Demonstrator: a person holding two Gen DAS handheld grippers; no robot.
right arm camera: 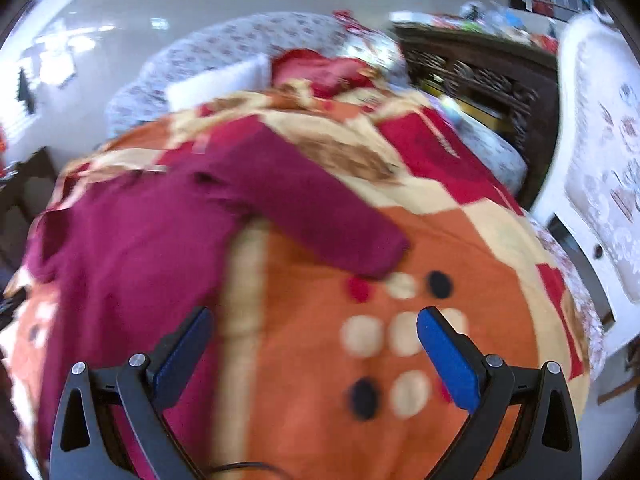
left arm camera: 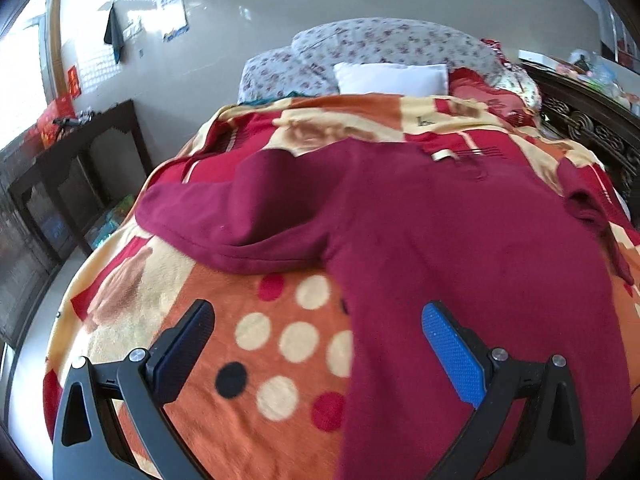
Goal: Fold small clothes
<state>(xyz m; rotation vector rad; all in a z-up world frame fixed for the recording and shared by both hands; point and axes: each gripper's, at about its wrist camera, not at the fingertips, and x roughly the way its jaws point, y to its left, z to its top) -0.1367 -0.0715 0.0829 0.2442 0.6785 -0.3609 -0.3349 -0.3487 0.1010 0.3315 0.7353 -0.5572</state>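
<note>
Maroon cloth is the main thing here: a small long-sleeved top [left arm camera: 460,240] lies spread flat on a fleece blanket [left arm camera: 280,360] that covers the bed. The blanket is orange, cream and red, with round cream, red and black dots. Relative to the top, one sleeve [left arm camera: 224,220] stretches away across the blanket to the left in the left wrist view, its cuff lying on the red and cream part of the pattern. In the right wrist view the other sleeve [right arm camera: 320,216] runs out to the right of the top's body [right arm camera: 132,256], and its cuff ends just beside the dots.

The left gripper [left arm camera: 318,354] hangs above the blanket with its blue-padded fingers wide apart and nothing between them; its right finger is over the top's lower body, its left finger over the bare dotted blanket beside the top's edge. The right gripper [right arm camera: 314,356] is likewise spread wide and holds nothing; its left finger is over the top's hem edge, its right finger over the dots.

Beyond the top, at the head of the bed, a white pillow [left arm camera: 392,78] leans against a flowered quilt [left arm camera: 392,42]. The right wrist view is blurred.
</note>
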